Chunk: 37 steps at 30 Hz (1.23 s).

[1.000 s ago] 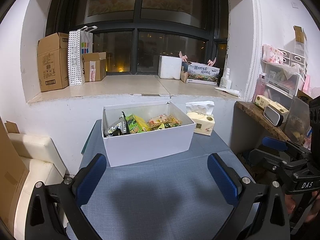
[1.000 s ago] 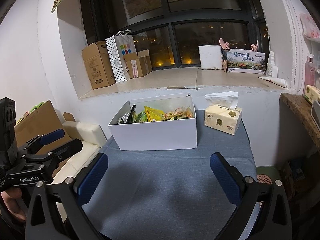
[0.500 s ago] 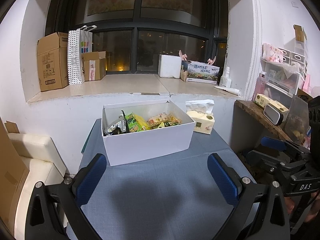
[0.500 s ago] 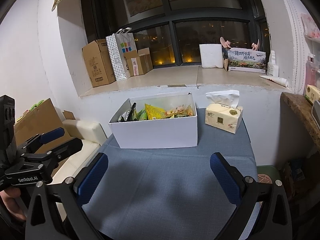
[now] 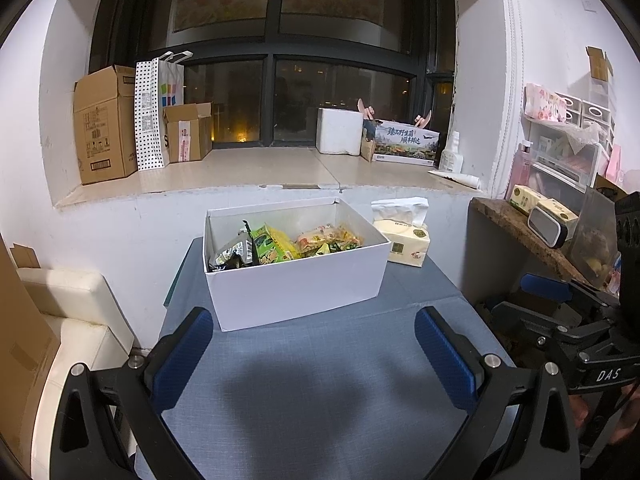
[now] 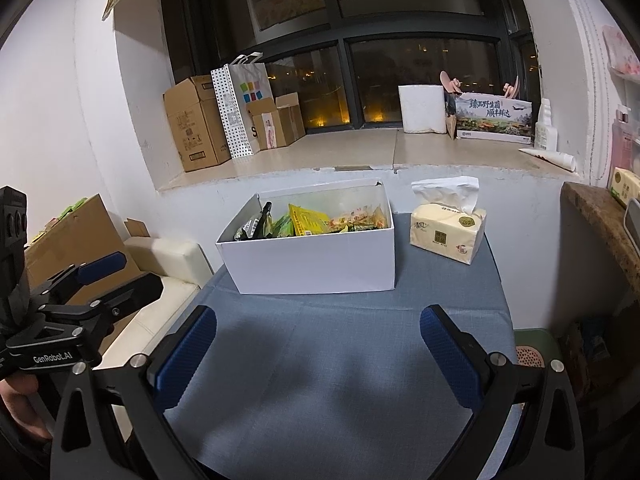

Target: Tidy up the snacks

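A white open box (image 5: 296, 284) stands at the far side of the blue-grey table (image 5: 320, 380). It holds several snack packets (image 5: 280, 244), green, yellow, orange and dark. It also shows in the right wrist view (image 6: 316, 264) with the snacks (image 6: 316, 222) inside. My left gripper (image 5: 314, 344) is open and empty above the near table, short of the box. My right gripper (image 6: 318, 344) is open and empty in the same way. Each gripper shows at the edge of the other's view: the right one (image 5: 560, 304) and the left one (image 6: 92, 276).
A yellow tissue pack (image 5: 404, 236) sits right of the box. The window ledge (image 5: 260, 172) behind carries cardboard boxes, a dotted paper bag and a white foam box. A cream seat (image 5: 68, 320) is left of the table, a wooden shelf (image 5: 520, 232) right.
Both views have shifted slightly; the box sits a little higher in the frames. Both grippers stay open and empty.
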{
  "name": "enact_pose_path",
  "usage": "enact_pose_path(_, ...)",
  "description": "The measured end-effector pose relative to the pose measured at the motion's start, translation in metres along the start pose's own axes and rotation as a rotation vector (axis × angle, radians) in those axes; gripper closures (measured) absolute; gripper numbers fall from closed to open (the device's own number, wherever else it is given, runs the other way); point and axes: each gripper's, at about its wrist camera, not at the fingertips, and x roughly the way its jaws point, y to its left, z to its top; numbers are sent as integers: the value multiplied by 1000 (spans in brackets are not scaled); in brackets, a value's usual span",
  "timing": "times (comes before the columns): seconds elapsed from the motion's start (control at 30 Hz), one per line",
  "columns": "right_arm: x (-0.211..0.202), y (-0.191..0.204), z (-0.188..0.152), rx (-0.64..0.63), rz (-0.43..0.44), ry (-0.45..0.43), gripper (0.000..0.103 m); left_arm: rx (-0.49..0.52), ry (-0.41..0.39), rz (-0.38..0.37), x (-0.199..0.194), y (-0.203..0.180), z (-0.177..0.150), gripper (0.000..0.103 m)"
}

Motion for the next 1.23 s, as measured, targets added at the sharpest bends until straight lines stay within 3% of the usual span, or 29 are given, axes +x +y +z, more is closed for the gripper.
enact_pose_path(1.23,0,-1,1,-6,0,5,0,15,-3,18,-1,-3,5,0)
